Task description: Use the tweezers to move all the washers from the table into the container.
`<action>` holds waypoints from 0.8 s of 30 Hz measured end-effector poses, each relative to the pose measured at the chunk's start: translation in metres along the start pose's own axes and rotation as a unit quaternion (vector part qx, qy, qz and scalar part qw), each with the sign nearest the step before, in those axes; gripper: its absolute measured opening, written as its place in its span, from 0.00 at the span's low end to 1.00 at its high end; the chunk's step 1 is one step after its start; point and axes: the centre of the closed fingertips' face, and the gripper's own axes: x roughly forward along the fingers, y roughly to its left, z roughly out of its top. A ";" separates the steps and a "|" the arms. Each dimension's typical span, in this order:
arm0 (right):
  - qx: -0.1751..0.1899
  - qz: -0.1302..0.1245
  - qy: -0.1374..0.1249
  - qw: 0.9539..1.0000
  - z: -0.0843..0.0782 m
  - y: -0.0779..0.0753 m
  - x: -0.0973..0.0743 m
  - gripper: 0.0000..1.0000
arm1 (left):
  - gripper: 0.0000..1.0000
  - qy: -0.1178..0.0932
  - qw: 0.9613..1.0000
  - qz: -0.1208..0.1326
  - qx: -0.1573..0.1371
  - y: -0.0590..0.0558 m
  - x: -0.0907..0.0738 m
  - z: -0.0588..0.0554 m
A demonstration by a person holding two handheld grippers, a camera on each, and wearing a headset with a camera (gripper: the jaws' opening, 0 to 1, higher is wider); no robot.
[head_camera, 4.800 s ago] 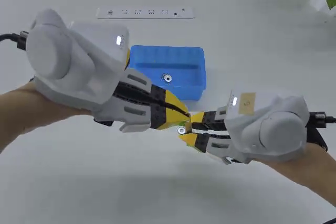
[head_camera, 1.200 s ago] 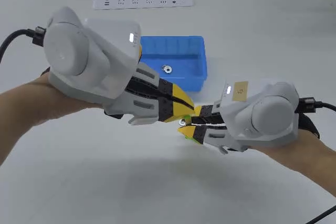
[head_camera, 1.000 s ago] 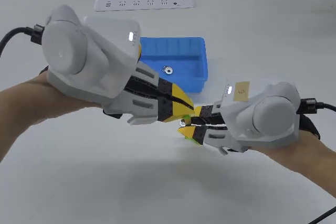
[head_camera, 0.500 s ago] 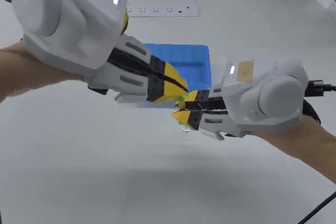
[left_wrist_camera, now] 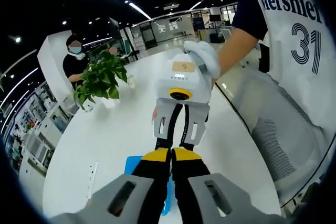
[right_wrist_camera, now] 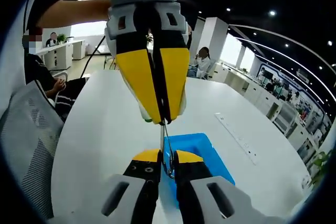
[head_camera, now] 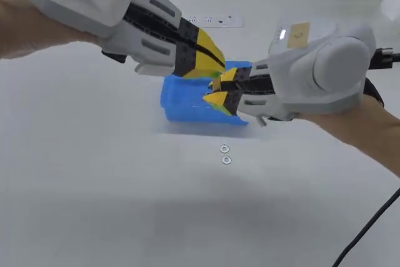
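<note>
Right gripper view: tweezers pinched between closed right gripper jaws — tip apparently inside closed left gripper jaws.

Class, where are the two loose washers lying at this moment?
In the head view, the two washers lie close together on the white table, just in front of the blue container, toward its right end.

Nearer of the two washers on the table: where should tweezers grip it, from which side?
Pinch the rim of the small silver metal washer: one tip through its hole, one outside. It lies flat on the white table, so come from above, probably on its near edge, since the second washer sits close beyond it.
</note>
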 end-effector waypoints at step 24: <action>0.019 0.012 0.025 0.999 -0.052 -0.046 0.053 0.11 | 0.05 0.030 0.999 0.017 -0.023 0.050 0.037 -0.062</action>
